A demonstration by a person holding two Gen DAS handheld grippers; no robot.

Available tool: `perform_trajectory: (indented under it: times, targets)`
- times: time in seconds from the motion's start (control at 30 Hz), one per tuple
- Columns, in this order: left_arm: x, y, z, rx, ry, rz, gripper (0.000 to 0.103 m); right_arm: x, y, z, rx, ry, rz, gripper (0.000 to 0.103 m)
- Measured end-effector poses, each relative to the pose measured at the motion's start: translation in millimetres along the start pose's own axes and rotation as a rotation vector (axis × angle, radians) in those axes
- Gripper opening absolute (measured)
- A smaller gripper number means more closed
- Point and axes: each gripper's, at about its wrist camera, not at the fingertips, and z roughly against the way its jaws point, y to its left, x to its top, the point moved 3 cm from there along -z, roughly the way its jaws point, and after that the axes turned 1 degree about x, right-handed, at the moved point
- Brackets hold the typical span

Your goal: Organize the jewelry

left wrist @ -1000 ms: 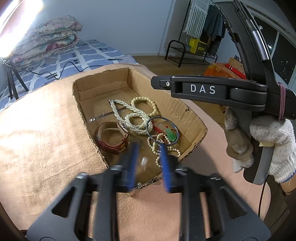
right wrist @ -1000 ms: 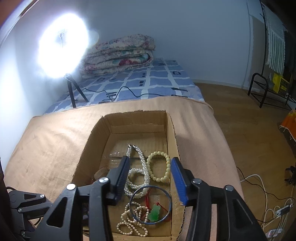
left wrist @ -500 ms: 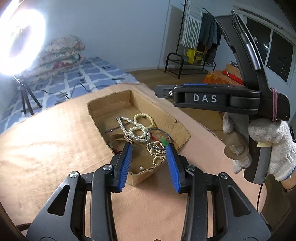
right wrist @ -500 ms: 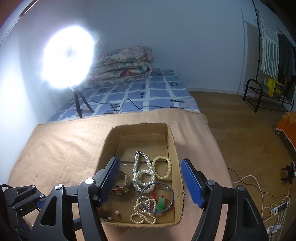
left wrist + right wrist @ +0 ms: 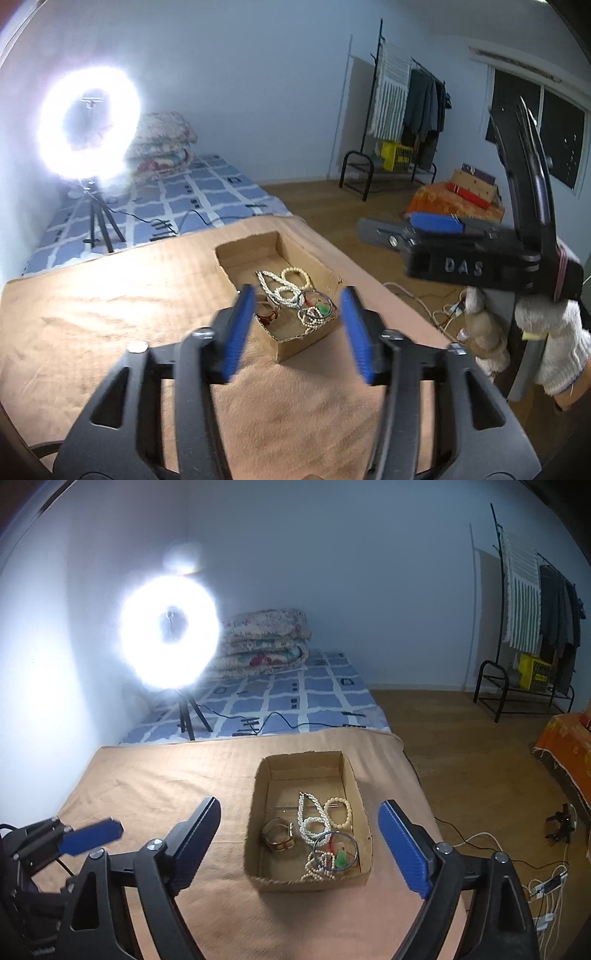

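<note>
Left gripper (image 5: 298, 332): lower centre of the left wrist view; we see its blue pads spread wide with nothing between them, hanging above the tan cloth (image 5: 155, 786) short of the box.
Cardboard box (image 5: 258, 801): centre of the right wrist view, resting on the cloth; open-topped, light and easily shoved, so we judge it wants a steady hand if anything snags inside.
Watch (image 5: 277, 835): left part of the box floor; brown strap curled into a loop. We judge it stiffest of the lot, best pinched across the strap.
Pearl necklace (image 5: 309, 821): middle of the box, doubled over itself. Limp and slippery in our view; we would take a bunch of strands, not a single bead.
Cream bead bracelet (image 5: 338, 812): right of the necklace, near the right wall. Light, rounded beads, likely to roll from the pads; grip across the band.
Thin bangle (image 5: 336, 851): lower right of the box, lying over a small bead strand (image 5: 317, 867) and a green charm (image 5: 341, 856). Rigid but thin; we would pinch the rim and lift slowly, since the pieces overlap and may tangle.
Right gripper (image 5: 299, 845): lower frame of the right wrist view; jaws spread wide and empty, held above the box.
Writing: "DAS" on the right gripper's body, right side of the left wrist view; no other text we can read.
</note>
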Motion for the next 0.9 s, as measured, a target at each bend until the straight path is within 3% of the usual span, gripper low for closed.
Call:
perform_trajectory:
  times: [0.13,0.23,0.8,0.9]
  targets:
    - [-2.4,-1.1,27.3,0.019,-0.023,0.001,0.061,-9.1,11.2,26.4,-0.016,-0.003,0.007,0.091]
    - [-9.1,-2.4,44.5,0.043,-0.035,0.001,0.076,-20.5,21.7,45.4,-0.039,-0.013,0.022,0.098]
    - [-50.8,-13.2,92.0,0.101,-0.033,-0.049,0.077,-64.8,15.2,93.4,-0.113,-0.027,-0.049,0.103]
    - [-53.0,-13.0,94.2,0.101,-0.035,-0.052,0.083,-67.3,10.9,96.3,-0.125,-0.029,-0.058,0.103]
